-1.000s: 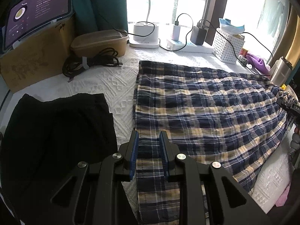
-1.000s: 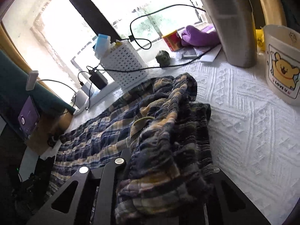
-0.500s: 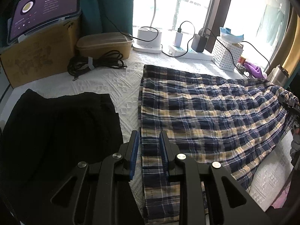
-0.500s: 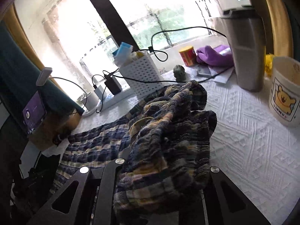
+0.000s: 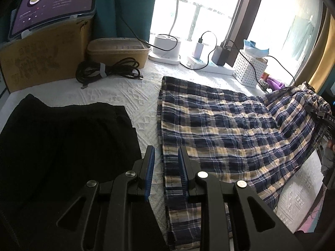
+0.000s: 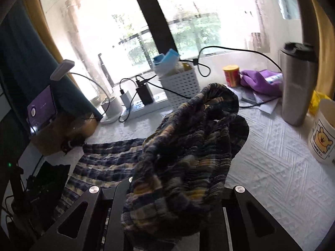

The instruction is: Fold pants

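The plaid pants [image 5: 219,129], navy with cream and yellow checks, lie spread across the white quilted tabletop [image 5: 134,96], one hemmed edge running straight toward the left wrist camera. Their far right end is bunched and lifted off the surface, where the elastic waistband gathers into crumpled folds. In the right wrist view that gathered waistband [image 6: 188,146] fills the middle of the picture, draped over and between the right tongs [image 6: 167,215], whose fingertips are buried in the cloth; they are clamped on the fabric and carry it above the tabletop while the rest of the pants trails down to the left.

The left tongs [image 5: 166,167] point downward over the near hem, jaws standing narrowly apart with the blue pads [image 5: 149,167] showing. The hemmed edge runs beneath the gap, and nothing is pinched between the pads. A black garment [image 5: 62,146] lies flat just left of them, apart from the plaid pants. Behind, a white perforated basket [image 5: 249,71], a power strip [image 5: 209,67] and a coiled black cable [image 5: 106,71] stand near the window
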### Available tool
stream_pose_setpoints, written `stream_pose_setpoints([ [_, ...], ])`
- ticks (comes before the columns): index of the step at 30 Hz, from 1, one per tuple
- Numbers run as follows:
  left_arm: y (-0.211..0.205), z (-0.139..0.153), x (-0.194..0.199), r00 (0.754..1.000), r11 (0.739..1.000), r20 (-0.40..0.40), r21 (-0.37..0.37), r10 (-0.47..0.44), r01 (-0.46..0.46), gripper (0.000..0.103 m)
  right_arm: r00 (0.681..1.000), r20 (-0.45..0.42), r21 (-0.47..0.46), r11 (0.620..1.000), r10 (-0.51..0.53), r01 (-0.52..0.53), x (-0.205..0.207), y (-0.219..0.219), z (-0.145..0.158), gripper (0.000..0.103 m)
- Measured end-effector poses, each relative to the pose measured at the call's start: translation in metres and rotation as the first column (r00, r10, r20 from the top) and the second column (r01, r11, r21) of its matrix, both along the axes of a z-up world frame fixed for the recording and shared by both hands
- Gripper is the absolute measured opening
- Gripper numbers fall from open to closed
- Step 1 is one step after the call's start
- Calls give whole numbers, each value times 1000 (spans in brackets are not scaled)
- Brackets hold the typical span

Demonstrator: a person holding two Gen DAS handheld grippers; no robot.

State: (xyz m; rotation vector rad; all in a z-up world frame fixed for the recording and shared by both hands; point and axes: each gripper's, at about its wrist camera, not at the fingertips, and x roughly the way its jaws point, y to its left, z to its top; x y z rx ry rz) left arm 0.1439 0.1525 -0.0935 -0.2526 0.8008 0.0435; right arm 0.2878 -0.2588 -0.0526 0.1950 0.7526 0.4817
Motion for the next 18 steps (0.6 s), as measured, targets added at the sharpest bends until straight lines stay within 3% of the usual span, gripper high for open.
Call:
stream_pose_setpoints([
  [18,58,9,-33,996,997,45,-17,71,-70,24,993,-8,-79,990,116,-116,-4,91,4,19],
])
